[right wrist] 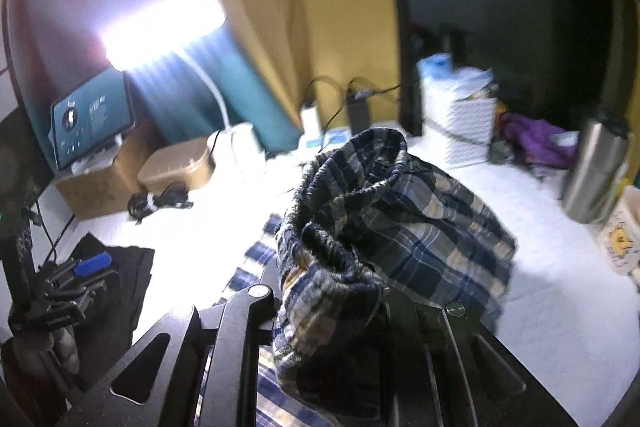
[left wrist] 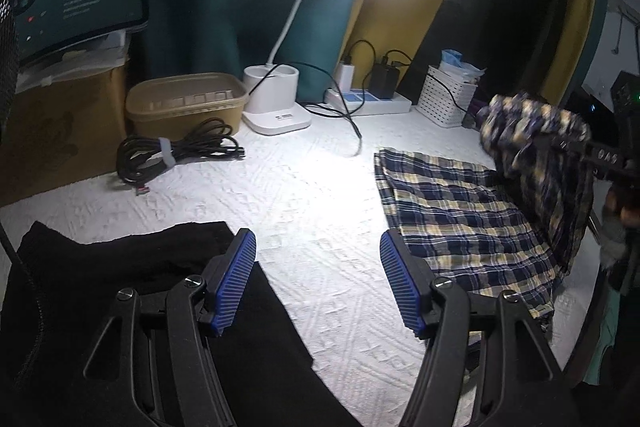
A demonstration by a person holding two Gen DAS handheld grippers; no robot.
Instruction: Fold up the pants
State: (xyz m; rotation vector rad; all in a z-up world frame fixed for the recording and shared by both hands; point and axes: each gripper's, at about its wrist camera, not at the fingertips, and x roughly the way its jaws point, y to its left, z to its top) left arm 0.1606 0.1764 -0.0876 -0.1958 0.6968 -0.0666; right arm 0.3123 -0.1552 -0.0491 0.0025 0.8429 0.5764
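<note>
Clamping the gathered waistband of the plaid pants point(right wrist: 384, 227), right gripper point(right wrist: 376, 291) holds it raised above the white worktop point(left wrist: 304, 187) — the remaining cloth lies flat toward the right edge. Left gripper point(left wrist: 318, 279) — jaws apart, empty, beside a black garment point(left wrist: 120, 267).

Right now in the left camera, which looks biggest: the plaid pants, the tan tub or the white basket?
1. plaid pants
2. tan tub
3. white basket
The pants lie nearer the camera, which may help them look bigger.
</note>
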